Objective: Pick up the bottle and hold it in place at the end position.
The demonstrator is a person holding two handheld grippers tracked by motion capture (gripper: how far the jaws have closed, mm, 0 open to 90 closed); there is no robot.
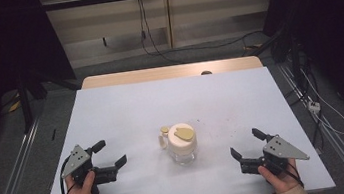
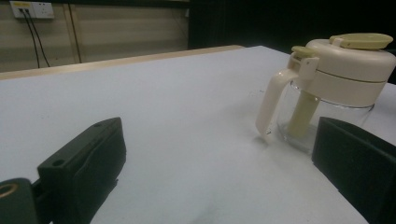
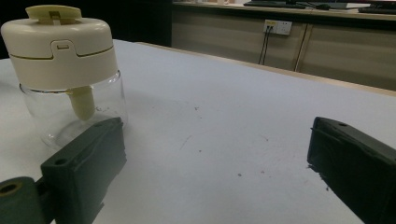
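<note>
A small clear glass jar [image 1: 183, 151] with a cream lid and a cream handle stands upright near the middle of the white table [image 1: 126, 113]. In the left gripper view the jar [image 2: 334, 88] shows at the right with its handle toward the camera. In the right gripper view the jar [image 3: 70, 74] stands at the left. My left gripper [image 1: 112, 154] rests on the table left of the jar, open and empty. My right gripper [image 1: 247, 143] rests right of the jar, open and empty. A hand holds each one.
The white sheet covers a wooden table whose far edge [image 1: 171, 72] shows beyond it. Metal rails [image 1: 13, 173] run along both sides on the floor. Cables [image 1: 322, 107] lie on the floor at the right.
</note>
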